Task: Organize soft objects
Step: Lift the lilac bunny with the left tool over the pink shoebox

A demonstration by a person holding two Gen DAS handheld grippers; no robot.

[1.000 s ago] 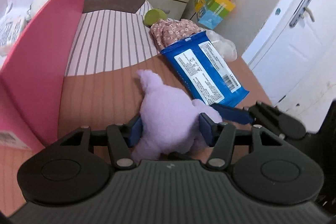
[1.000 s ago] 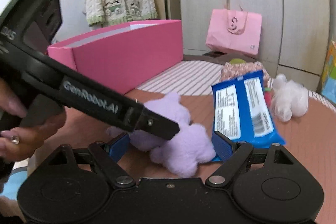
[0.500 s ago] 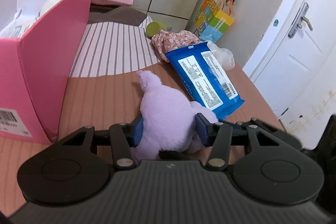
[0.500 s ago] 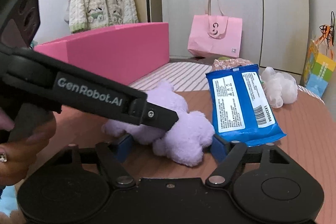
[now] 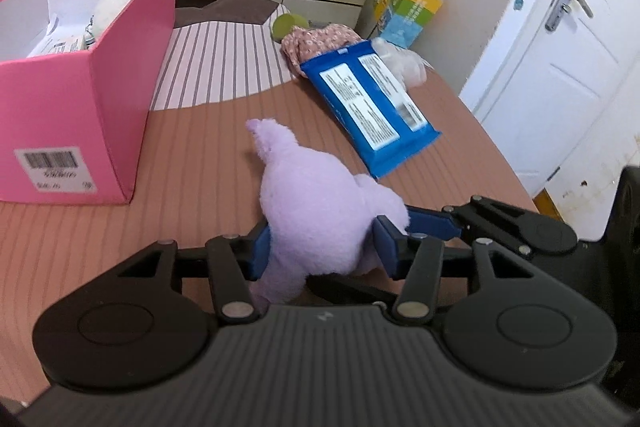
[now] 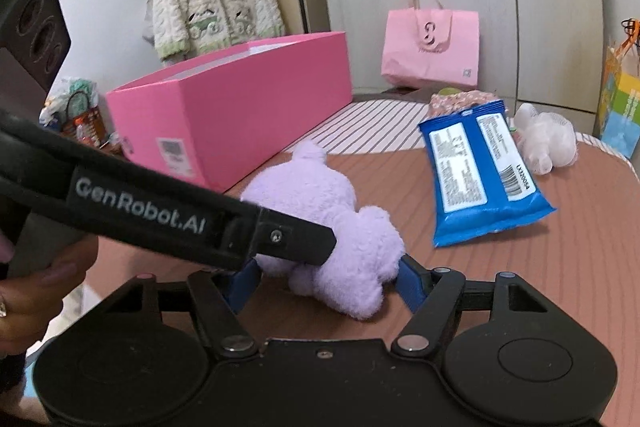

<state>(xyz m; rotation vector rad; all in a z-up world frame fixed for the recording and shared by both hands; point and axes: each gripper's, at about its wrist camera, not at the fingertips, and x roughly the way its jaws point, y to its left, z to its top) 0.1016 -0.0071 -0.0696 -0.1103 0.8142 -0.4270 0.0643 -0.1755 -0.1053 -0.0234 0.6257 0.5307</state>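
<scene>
Purple plush toy [image 5: 316, 203], underside hidden, pinched in both hand-held grippers, left [image 5: 320, 247], right [image 6: 326, 277].

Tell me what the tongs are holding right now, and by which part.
Both tongs grip the purple plush toy. The left tongs squeeze its body near the rear end; the right tongs have just closed across that same end from the other side.

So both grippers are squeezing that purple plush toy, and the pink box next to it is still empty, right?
Not quite. The pink box is not empty: the left wrist view shows a white plush and some packets inside. The rest holds: the left gripper and right gripper both clamp the purple plush.
</scene>
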